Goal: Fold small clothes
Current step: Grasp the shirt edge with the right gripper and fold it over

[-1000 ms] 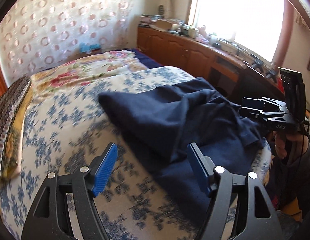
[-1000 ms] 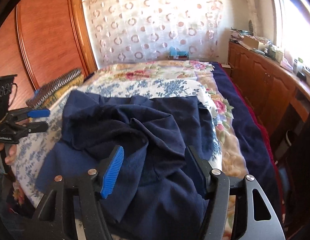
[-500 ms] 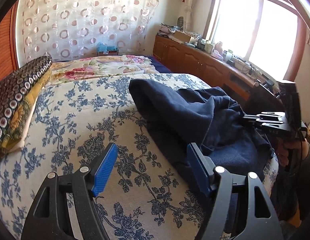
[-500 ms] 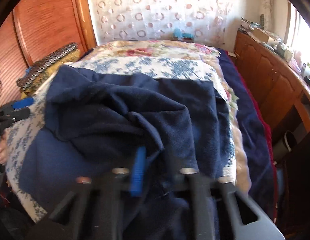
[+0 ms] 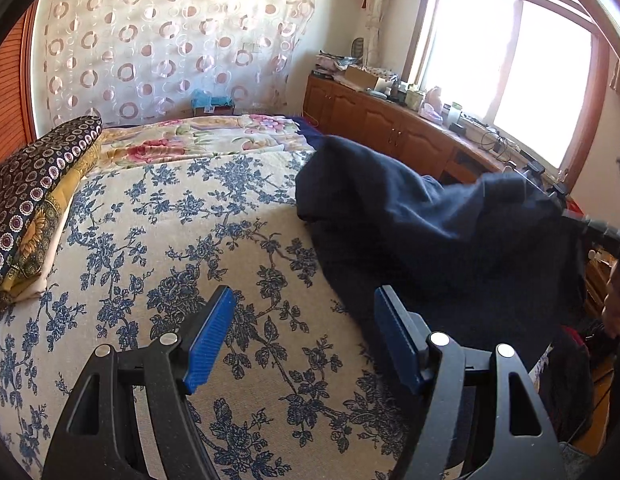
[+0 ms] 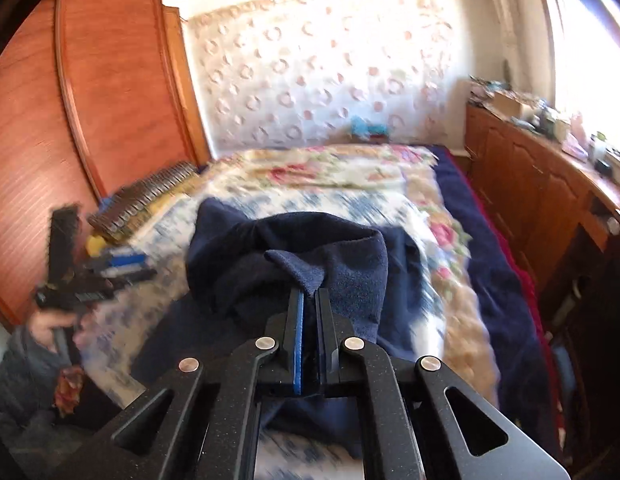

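Navy cloth (image 6: 334, 264) is pinched in the right claw (image 6: 309, 300), lifted just ahead of it over the bed (image 6: 350, 184). Only the left view shows the left claw (image 5: 302, 328) spread wide, with nothing in it, the cloth off to its right.

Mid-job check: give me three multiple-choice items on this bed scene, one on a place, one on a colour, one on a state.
1. Where does the patterned cushion lie in the left wrist view?
A. by the window
B. at the bed's left edge
C. on the floor

2. What colour is the garment?
A. navy
B. red
C. white

3. How are the right tongs?
A. wide open
B. shut on the garment
C. shut on nothing

B, it sits at the left edge; A, the cloth is dark blue; B, a fold is pinched between the pads.
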### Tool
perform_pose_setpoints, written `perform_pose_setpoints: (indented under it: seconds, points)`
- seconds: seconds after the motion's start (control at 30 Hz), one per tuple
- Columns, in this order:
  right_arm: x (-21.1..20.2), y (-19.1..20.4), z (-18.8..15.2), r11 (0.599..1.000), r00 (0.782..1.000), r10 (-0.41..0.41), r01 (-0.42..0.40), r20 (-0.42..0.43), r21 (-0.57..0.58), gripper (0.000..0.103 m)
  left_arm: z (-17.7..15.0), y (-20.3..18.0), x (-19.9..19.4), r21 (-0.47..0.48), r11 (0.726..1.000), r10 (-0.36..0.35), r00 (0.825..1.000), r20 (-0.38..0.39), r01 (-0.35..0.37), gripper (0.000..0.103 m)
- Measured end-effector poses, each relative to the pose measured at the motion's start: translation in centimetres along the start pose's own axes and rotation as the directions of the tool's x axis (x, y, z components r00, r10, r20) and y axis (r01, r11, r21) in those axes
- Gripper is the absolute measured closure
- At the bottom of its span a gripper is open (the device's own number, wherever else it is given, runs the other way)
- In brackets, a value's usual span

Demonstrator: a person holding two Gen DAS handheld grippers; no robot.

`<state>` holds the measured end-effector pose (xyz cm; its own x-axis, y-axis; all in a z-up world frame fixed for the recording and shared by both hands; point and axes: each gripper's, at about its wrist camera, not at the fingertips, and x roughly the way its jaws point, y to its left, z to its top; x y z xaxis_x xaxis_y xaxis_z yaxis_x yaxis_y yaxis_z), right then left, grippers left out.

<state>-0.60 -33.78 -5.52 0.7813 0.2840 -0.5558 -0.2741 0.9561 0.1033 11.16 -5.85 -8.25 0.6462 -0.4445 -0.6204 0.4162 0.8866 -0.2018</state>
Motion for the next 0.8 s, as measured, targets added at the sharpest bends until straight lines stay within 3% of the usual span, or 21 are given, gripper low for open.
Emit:
perform_pose_setpoints:
  seconds: [0.1,0.2,0.27,0.3,0.47,0.63,0.8]
  points:
    - [1.7,-0.8,-1.4,0.997,0.994,-0.081,0.08,-0.073,-0.013,0.098,0.2,-0.3,-0.1,0.003,1.0,0.006,1.0,0.005,-0.006,0.03]
    - [1.8,-1.0,-1.2,0.995,0.994,-0.096,0.095,-0.056,-0.016,0.084,0.4,-0.5,-0.4,0.011,1.0,0.026,1.0,0.017,-0.026,0.03]
    - [1.3,-0.5,-0.5,0.996,0.996,-0.086,0.086,-0.015,-0.018,0.061,0.5,-0.7,-0.8,0.018,0.999,0.035,0.999,0.031,-0.036,0.03]
    - [1.2,0.0,-0.2,0.997,0.997,-0.071,0.071,0.004,-0.024,0.058,0.5,-0.7,-0.9,0.02,0.999,0.039,0.999,0.037,-0.04,0.03]
    - [2.3,3.8,0.0,0.997,1.0,0.011,-0.01,0.011,-0.074,0.057,0.7,-0.8,-1.8,0.015,0.999,0.051,0.996,0.069,-0.052,0.03]
    - [6.7,6.9,0.2,0.99,0.996,0.074,-0.08,-0.053,-0.112,0.057,0.7,-0.5,-2.4,0.006,0.998,0.055,0.995,0.084,-0.056,0.03]
    - [11.0,7.4,0.7,0.991,0.984,0.117,-0.125,-0.131,-0.053,0.057,0.3,-0.1,-2.3,0.0,0.998,0.061,0.995,0.078,-0.061,0.03]
